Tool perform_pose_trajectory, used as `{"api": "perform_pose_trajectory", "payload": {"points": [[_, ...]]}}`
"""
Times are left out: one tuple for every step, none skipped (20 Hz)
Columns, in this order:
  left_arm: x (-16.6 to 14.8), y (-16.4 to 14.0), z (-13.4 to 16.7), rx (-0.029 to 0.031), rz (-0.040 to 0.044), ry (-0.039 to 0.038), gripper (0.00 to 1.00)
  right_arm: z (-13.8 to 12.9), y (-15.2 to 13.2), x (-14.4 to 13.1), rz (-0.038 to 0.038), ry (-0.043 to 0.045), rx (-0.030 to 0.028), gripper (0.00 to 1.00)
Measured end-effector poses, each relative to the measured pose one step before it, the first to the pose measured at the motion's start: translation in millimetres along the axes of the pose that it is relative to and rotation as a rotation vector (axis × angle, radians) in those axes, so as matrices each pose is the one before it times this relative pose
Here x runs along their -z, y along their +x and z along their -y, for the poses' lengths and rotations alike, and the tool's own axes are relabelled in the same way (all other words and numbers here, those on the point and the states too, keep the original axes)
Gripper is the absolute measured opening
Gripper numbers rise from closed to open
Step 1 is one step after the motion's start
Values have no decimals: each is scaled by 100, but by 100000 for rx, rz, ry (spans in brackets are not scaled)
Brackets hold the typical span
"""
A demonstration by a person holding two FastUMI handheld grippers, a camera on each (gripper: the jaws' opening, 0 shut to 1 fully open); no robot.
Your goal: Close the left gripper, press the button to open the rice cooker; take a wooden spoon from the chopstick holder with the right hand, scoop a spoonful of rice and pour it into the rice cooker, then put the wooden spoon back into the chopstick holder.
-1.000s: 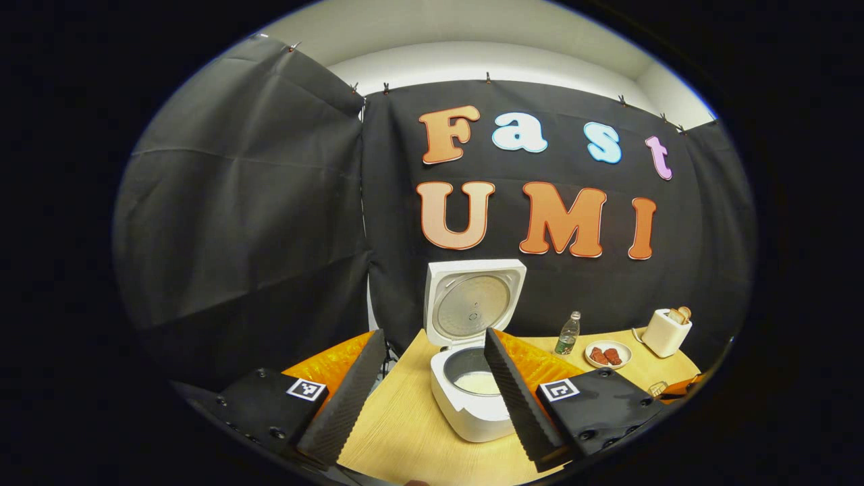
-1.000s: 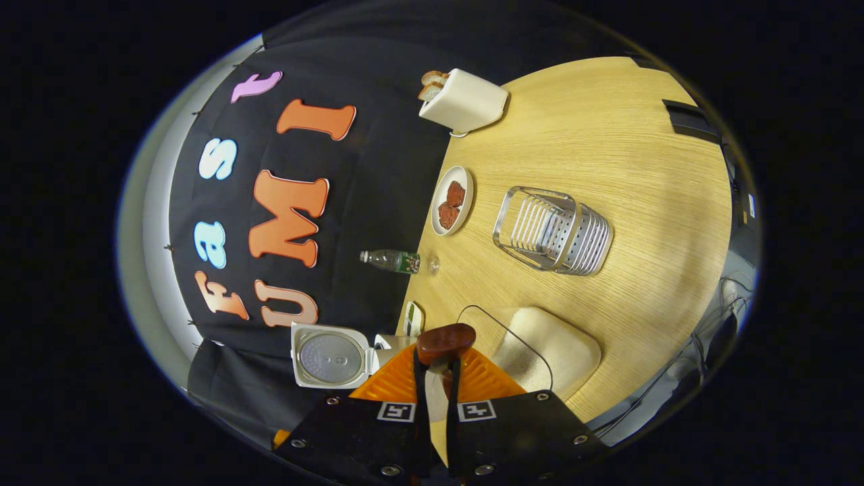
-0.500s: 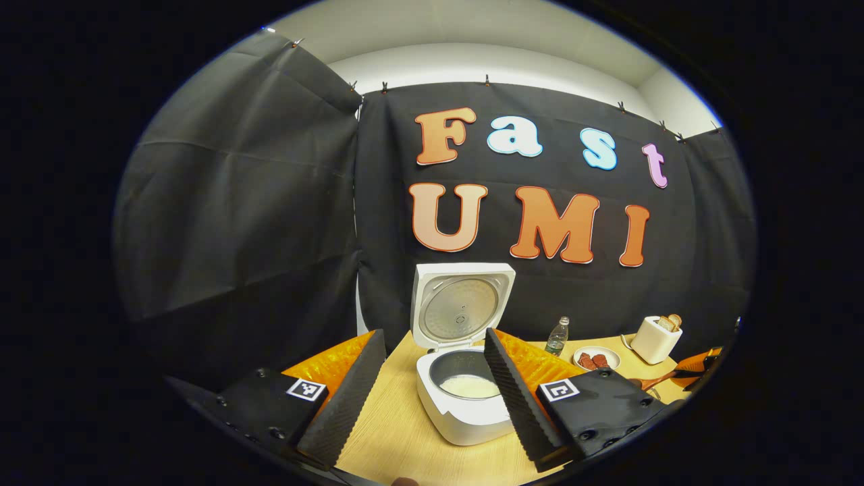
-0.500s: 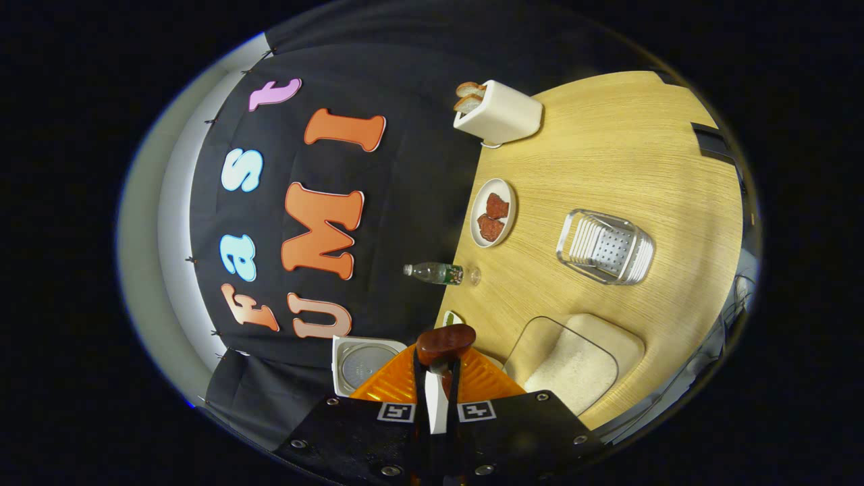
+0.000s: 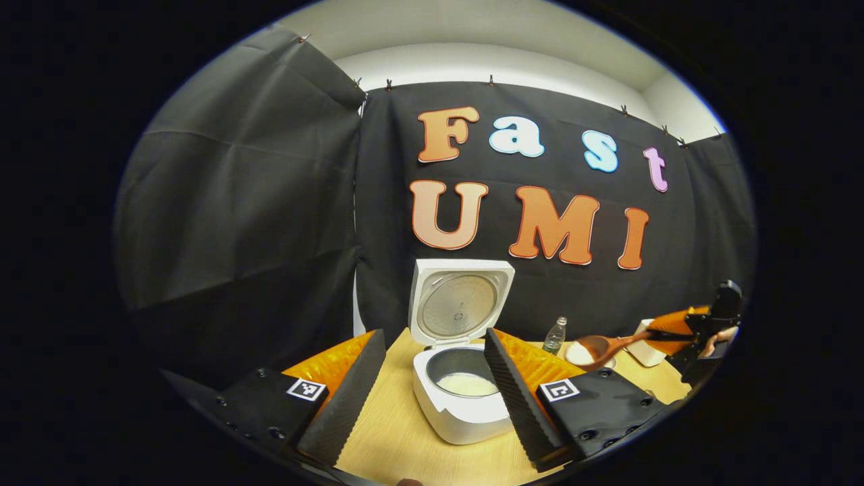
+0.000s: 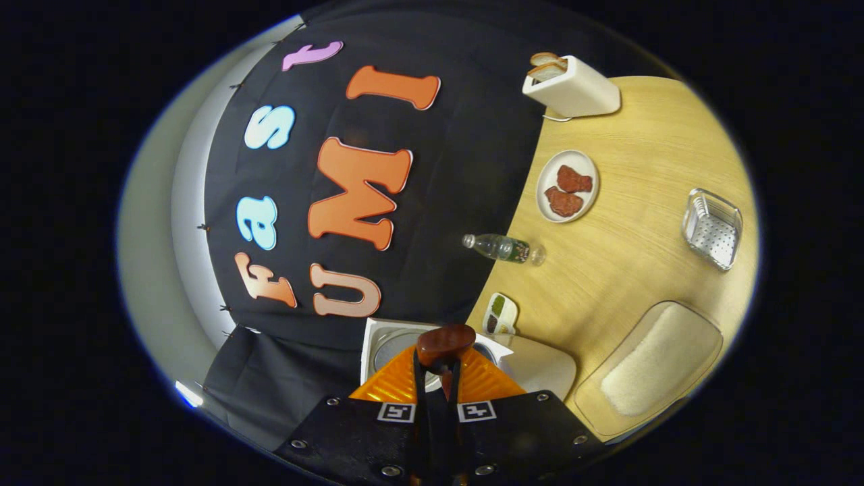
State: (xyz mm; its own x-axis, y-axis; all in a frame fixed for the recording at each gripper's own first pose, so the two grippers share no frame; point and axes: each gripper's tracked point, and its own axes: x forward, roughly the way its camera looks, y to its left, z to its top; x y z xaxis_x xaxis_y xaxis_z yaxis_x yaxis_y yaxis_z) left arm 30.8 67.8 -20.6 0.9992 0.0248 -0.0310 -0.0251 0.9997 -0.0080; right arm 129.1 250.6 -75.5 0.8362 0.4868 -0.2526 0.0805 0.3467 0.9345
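The white rice cooker [image 5: 466, 412] stands open on the wooden table, lid [image 5: 460, 305] upright, white rice in its pot. My left gripper [image 5: 432, 398] is open, held short of the cooker with nothing between its fingers. My right gripper [image 5: 675, 331] hovers at the right, shut on the handle of the wooden spoon [image 5: 597, 349], whose bowl carries rice. In the right gripper view the spoon's bowl [image 6: 445, 341] juts past the shut right gripper [image 6: 437, 368], with the cooker [image 6: 540, 364] just beyond it. The metal chopstick holder [image 6: 712, 226] stands far right.
A clear tray of rice [image 6: 651, 368] lies close to the cooker. A plate of meat [image 6: 567, 185], a small bottle [image 6: 503, 248], a toaster with bread [image 6: 574, 88] and a small dish [image 6: 501, 314] stand along the table's back edge.
My right gripper has carried the loaded spoon away from the rice tray toward the cooker and now appears at the right of the left gripper view. The left gripper barely moved.
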Motion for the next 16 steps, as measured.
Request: {"api": "perform_pose_trajectory", "payload": {"points": [[-85,145,9,407,246,146,99,-782,1322,798,-2106,-1614,-1186,8],[-226,220,144,459,539,112,99,-634,1246,687,-840,-1643,46,9],[-173,230,-44,383,177,88,99,-322,1398,725,-1200,-2178,713,8],[130,142,-49,136,184,-257,100,-158,1345,564,-846,-2691,943,9],[-2,158,92,644,128,-738,100,-158,1245,410,16,-2420,710,8],[104,301,230,840,-575,-1135,99,-203,1074,452,-193,-1555,448,8],[66,235,128,1011,-664,-743,100,-189,1069,520,-831,-683,683,8],[233,219,173,699,-911,-149,100,-122,1137,547,-568,-882,654,8],[17,331,109,656,-732,197,99,-298,961,347,-372,-2207,241,8],[156,332,-70,313,-554,345,99,-101,843,444,-530,-2736,648,8],[50,140,-314,-388,-132,366,100,61,736,288,-448,-2819,1288,8],[-34,174,-362,-658,186,-36,99,46,622,196,-690,-3109,1464,8],[60,287,-329,-607,-135,-399,99,158,624,310,-830,-3056,1193,8],[424,96,-249,-277,-517,-565,99,158,535,333,-616,-2536,826,8],[260,188,-191,30,-787,-464,99,204,536,189,-641,-1363,853,8],[96,205,-277,-46,-504,-75,100,131,453,59,-527,-1270,467,8]]}}
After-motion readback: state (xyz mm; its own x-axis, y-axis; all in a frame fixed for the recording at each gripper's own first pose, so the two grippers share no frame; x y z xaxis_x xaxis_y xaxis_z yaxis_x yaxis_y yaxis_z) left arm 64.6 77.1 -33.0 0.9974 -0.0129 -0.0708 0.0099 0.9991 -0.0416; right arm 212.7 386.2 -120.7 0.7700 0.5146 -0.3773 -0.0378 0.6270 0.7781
